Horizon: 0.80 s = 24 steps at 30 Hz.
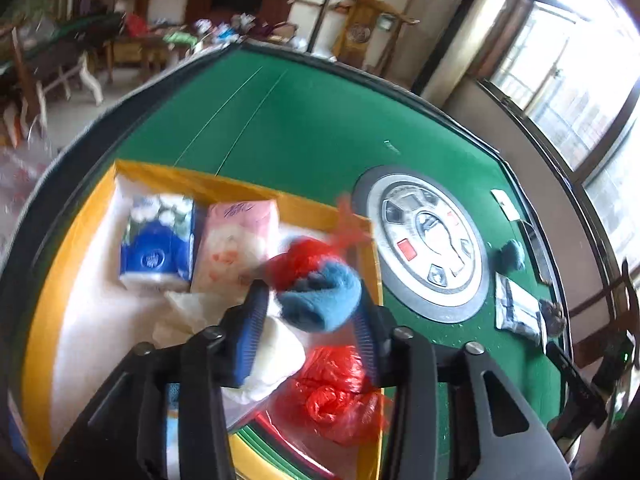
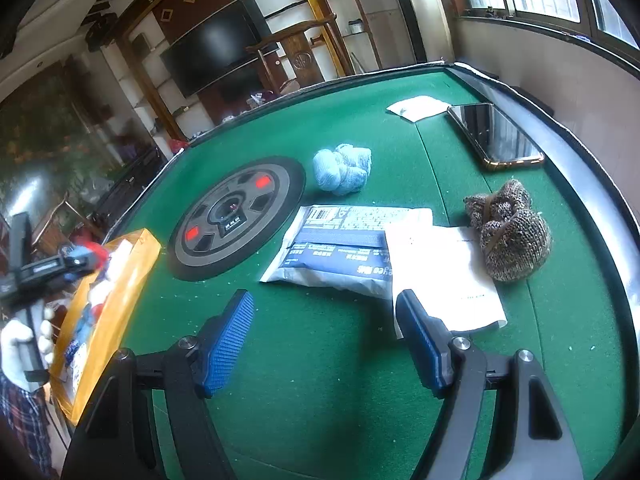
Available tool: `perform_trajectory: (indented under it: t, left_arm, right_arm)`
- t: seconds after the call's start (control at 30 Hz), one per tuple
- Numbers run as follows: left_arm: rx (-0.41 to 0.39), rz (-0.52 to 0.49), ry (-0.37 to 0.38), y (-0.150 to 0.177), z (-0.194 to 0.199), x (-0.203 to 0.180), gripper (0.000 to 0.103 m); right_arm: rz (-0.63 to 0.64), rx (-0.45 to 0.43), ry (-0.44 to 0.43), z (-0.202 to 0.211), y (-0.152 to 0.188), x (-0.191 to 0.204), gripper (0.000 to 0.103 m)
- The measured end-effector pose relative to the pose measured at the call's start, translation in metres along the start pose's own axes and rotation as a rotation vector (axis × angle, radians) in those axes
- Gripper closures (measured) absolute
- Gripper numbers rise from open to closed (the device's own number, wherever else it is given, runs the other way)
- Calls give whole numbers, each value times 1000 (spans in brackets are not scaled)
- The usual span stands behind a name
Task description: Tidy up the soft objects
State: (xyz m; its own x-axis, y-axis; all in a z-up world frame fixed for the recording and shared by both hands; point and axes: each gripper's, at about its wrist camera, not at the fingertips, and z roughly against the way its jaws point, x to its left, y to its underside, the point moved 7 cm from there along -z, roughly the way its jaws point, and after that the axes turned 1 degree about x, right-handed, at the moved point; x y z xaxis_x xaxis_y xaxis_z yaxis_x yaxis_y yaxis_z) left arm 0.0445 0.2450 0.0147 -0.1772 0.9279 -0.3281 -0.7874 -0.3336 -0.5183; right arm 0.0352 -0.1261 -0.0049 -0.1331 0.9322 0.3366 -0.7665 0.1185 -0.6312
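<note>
While the left hand-held gripper (image 1: 312, 312) loosely brackets a fuzzy teal sock bundle (image 1: 320, 300) over the yellow box (image 1: 60, 248) (jaws parted, right hand-held gripper (image 2: 326, 340) empty), it looks light, squashy; pinch mid-bundle.

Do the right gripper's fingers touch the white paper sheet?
Cannot tell. In the right wrist view the right finger overlaps the white paper sheet, showing neither contact nor gap.

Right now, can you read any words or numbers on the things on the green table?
No text reads clearly.
Blue tissue pack: white logo, blurred.
Pink tissue pack: purple writing on top, blurred.
Blue-and-white packet: barcode and small print, upside down, too small; only "eye" seems legible.
White paper: faint line, too small.
Round centre panel: label unreadable.
</note>
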Motion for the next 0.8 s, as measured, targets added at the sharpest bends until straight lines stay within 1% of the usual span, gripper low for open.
perform_trajectory:
  t: [0.07, 0.17, 0.23, 0.33, 0.4, 0.43, 0.5, 0.57, 0.6, 0.63, 0.67, 0.7, 0.73, 0.8]
  left_arm:
    - [-15, 22, -2, 2, 7, 7, 54]
    - [-43, 44, -16, 4, 23, 18, 53]
    - [-46, 73, -28, 8, 34, 28, 52]
    - [1, 95, -44, 26, 44, 44, 52]
    - [62, 95, -70, 44, 43, 55, 52]
    - [85, 84, -90, 49, 40, 58, 52]
    - [149, 48, -172, 63, 30, 67, 52]
    - [207, 29, -231, 69, 18, 80, 52]
    - [221, 21, -254, 69, 13, 84, 52]
    - [226, 8, -281, 67, 8, 87, 52]
    - [224, -8, -327, 63, 2, 92, 52]
    - [211, -19, -389, 56, -3, 101, 52]
    - [196, -15, -412, 49, -6, 106, 52]
    - [144, 6, -414, 31, -8, 116, 52]
  right_arm:
    - [-4, 4, -2, 0, 0, -1, 34]
    - [-10, 10, -9, -1, 0, 0, 34]
    - [-11, 10, -12, 0, 0, 0, 34]
    - [-11, 5, -15, 2, 1, 0, 34]
    - [-12, 5, -15, 2, 1, 0, 34]
    - [-12, 7, -13, 2, 1, 0, 34]
    - [-9, 12, -12, 1, 1, 0, 34]
    - [-4, 14, -4, 0, 2, 1, 34]
    - [-1, 12, 3, 0, 2, 1, 34]
    - [1, 11, 10, 0, 2, 0, 34]
    - [2, 10, 17, 0, 2, -1, 34]
    - [1, 10, 25, -1, 2, -2, 34]
    - [-1, 11, 31, -1, 2, -4, 34]
    - [-7, 15, 37, -2, 2, -6, 34]
